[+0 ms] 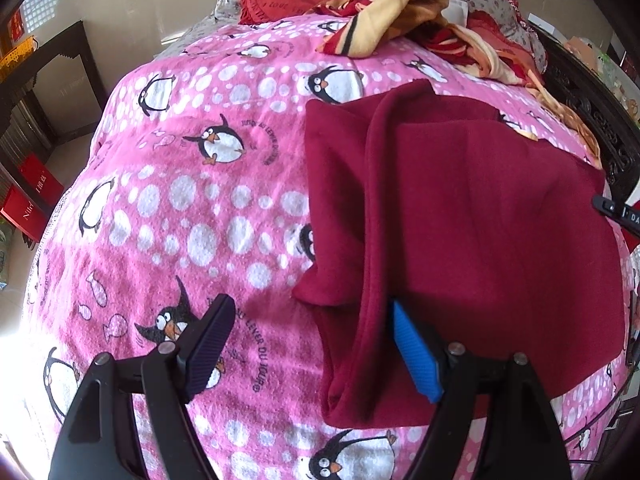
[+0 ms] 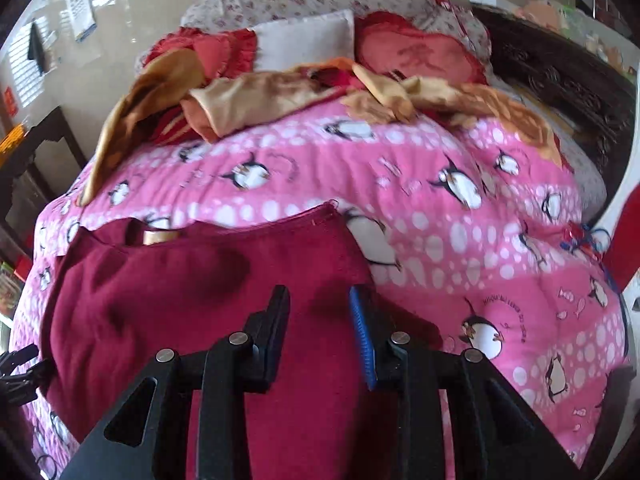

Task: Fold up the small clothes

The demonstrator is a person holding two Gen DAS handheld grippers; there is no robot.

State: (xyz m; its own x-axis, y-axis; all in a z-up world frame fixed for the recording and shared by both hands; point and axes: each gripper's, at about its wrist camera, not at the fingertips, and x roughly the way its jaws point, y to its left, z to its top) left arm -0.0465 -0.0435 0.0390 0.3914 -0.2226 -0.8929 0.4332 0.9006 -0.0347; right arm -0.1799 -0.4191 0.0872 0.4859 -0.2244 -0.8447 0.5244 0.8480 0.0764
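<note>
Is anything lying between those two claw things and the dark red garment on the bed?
Nothing visible. The left gripper stands open at the near edge of the dark red garment, its blue pad against the fabric. The right gripper hangs right over the same cloth. The pink penguin blanket around it is bare; the yellow-red bedding lies farther back.

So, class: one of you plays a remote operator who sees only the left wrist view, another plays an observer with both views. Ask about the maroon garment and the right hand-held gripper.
Operator: I only see a black tip at my right edge. Is the right hand-held gripper holding the garment?
Observer: No. The right hand-held gripper hangs over the garment with its jaws slightly apart and nothing pinched between them.
Operator: Anything at the garment's far edge that I can't see?
Observer: Yes, a tan patch shows inside the opening there.
</note>
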